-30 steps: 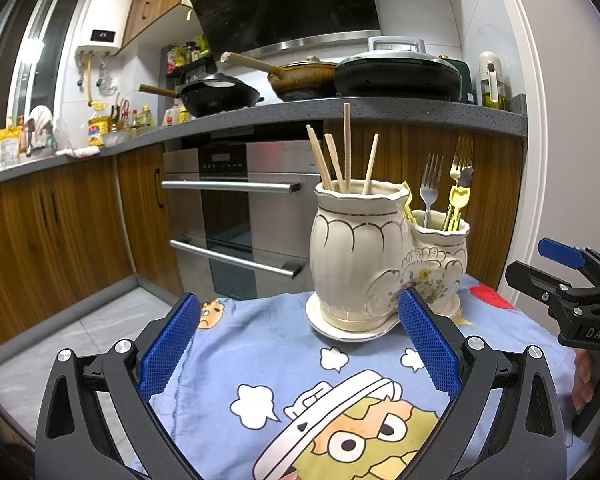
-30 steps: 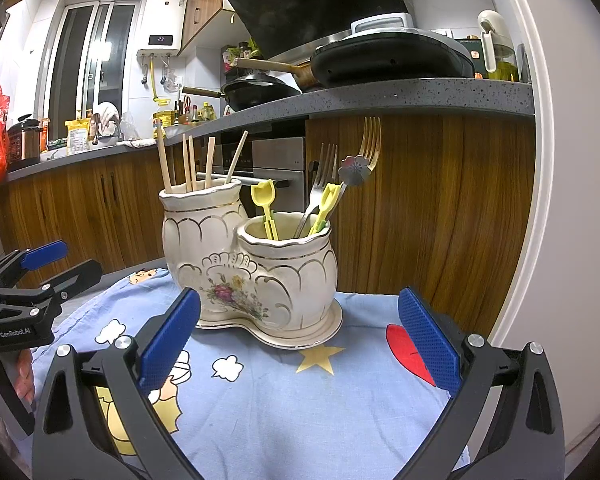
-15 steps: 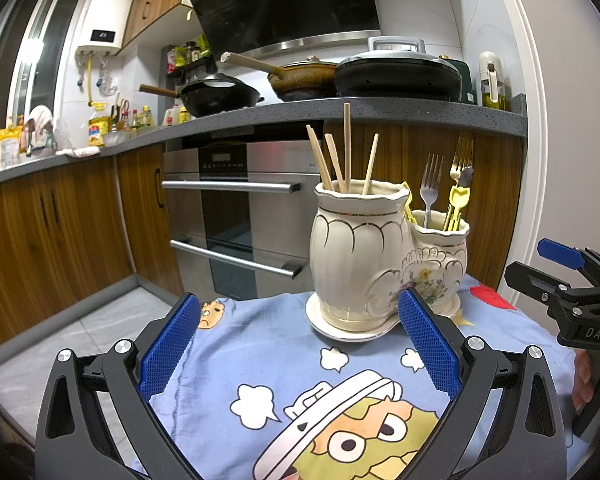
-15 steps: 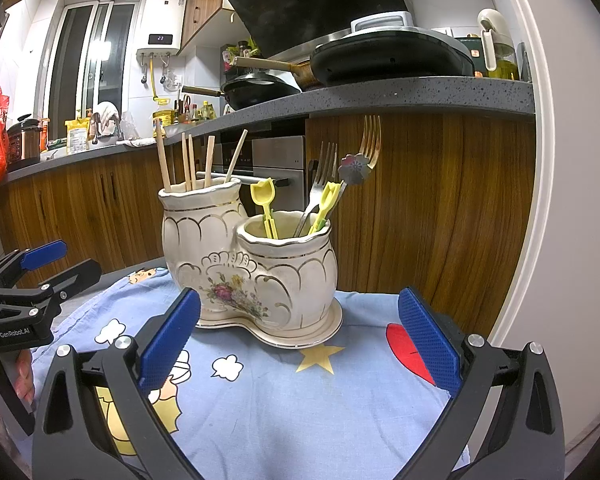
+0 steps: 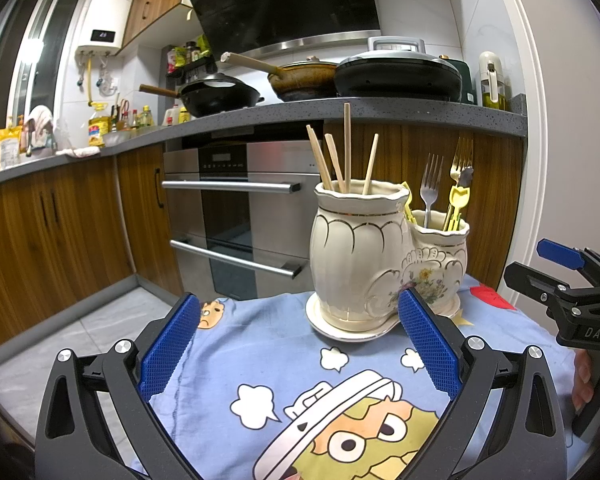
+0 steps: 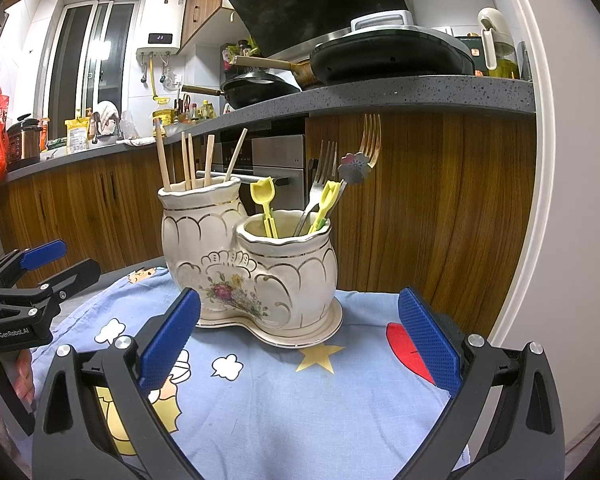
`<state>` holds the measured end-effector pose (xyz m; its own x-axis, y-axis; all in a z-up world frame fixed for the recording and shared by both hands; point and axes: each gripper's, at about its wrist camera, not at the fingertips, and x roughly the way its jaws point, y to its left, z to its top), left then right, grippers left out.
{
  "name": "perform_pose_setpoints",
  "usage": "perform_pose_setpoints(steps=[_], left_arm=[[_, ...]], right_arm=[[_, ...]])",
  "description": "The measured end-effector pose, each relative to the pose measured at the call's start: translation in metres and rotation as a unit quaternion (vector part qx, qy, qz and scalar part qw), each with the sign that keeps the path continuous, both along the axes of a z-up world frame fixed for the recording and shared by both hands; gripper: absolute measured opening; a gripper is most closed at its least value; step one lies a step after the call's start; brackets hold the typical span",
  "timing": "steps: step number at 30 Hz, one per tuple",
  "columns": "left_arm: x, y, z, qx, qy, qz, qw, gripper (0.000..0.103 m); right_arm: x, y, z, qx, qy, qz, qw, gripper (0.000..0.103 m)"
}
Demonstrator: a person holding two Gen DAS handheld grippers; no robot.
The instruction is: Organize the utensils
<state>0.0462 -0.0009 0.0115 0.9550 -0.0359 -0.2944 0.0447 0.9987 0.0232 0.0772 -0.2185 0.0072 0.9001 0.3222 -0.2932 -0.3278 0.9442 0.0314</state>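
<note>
While both grippers hang back empty, the holder (image 6: 248, 268) stands on the cloth (image 6: 284, 392) ahead of them: a twin ceramic pot on one saucer base. Its taller cup holds four chopsticks (image 5: 342, 156); the shorter cup holds two metal forks (image 6: 340, 168), yellow plastic picks (image 6: 265, 204) and a flower-headed piece (image 6: 354, 167).

Everything upright looks light and stiff. Chopsticks are thin and smooth, likely to slip or swivel in a pinch, so I would take one near its upper third, square across the pads. Forks are heavier at the top; gripping the neck just above the rim seems safest. The pot itself is probably heavy and breakable, and a sideways pull on a utensil could rock it.

The left gripper (image 5: 300, 352) is spread wide, nothing between its blue pads, the taller cup just beyond. The right gripper (image 6: 300, 352) is likewise wide apart and empty, facing the shorter cup. Behind stand the oven (image 5: 236, 216) and counter (image 5: 380, 114).
</note>
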Motion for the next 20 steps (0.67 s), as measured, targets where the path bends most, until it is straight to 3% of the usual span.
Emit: perform_pose_setpoints(steps=[20], left_arm=[[0.0014, 0.0003, -0.0001, 0.000, 0.004, 0.007, 1.0000, 0.098]], right_arm=[[-0.0008, -0.0003, -0.0001, 0.000, 0.007, -0.002, 1.000, 0.098]])
